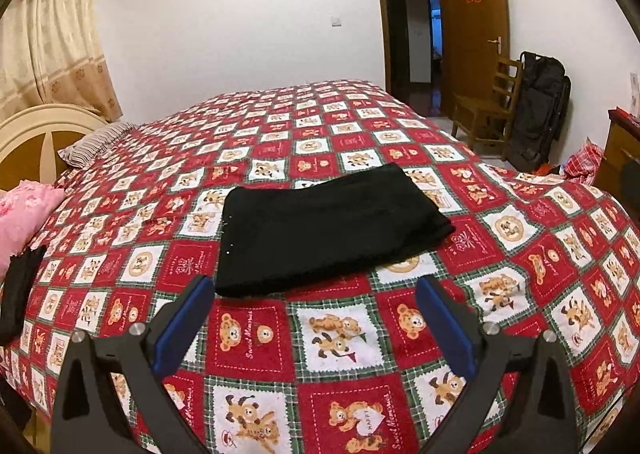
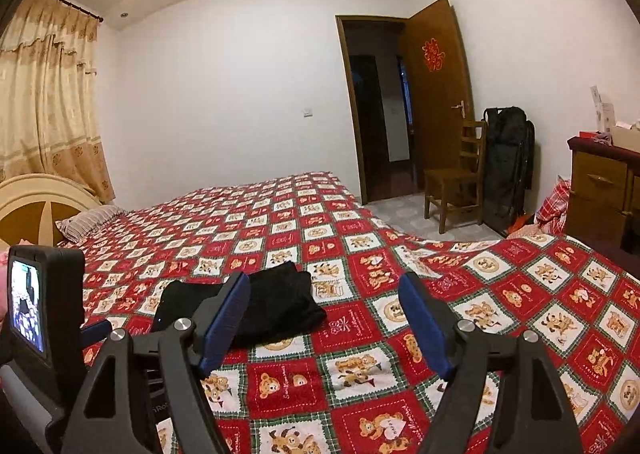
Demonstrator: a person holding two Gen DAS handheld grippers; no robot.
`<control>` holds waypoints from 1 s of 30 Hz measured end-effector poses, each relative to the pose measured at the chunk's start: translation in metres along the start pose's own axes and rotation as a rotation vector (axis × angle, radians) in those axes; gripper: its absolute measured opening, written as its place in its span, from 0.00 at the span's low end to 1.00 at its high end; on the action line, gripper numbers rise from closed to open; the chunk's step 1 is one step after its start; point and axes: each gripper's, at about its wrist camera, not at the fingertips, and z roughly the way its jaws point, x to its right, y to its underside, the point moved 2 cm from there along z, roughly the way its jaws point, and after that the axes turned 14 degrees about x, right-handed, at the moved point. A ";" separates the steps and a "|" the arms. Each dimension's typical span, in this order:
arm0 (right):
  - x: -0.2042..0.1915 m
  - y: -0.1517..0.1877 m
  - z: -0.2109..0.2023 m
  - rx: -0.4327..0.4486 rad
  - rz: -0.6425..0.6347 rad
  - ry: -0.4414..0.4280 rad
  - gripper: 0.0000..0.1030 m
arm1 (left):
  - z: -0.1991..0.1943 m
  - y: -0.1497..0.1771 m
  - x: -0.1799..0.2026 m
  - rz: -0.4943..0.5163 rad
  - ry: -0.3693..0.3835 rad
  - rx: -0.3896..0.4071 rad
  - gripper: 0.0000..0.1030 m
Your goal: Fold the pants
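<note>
Black pants (image 1: 320,226) lie folded into a flat rectangle on the red bear-print bedspread (image 1: 520,238). My left gripper (image 1: 316,290) hovers just short of their near edge, its blue pads wide apart with nothing between them. In the right wrist view the same folded pants (image 2: 276,306) sit ahead and to the left, partly hidden behind the left finger. My right gripper (image 2: 324,290) is open above the bedspread (image 2: 520,294), holding nothing. The left gripper's body with its small screen (image 2: 28,306) shows at the far left.
A striped pillow (image 1: 96,142) and a pink pillow (image 1: 24,214) lie by the headboard (image 1: 40,126). Another dark garment (image 1: 18,290) lies at the bed's left edge. Beyond the bed stand a wooden chair (image 1: 488,110), a black bag (image 1: 540,110), a dresser (image 2: 604,194) and an open door (image 1: 472,22).
</note>
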 end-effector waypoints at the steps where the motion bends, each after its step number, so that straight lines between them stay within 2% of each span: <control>1: 0.000 0.002 0.002 -0.011 0.003 0.001 0.76 | -0.001 0.000 0.000 0.000 0.003 0.000 1.00; 6: 0.004 0.008 0.007 -0.048 0.024 0.010 0.76 | -0.002 0.001 0.000 0.005 -0.003 -0.005 1.00; 30: 0.005 0.013 0.007 -0.062 0.027 0.011 0.76 | 0.002 0.007 -0.003 0.007 -0.008 -0.026 1.00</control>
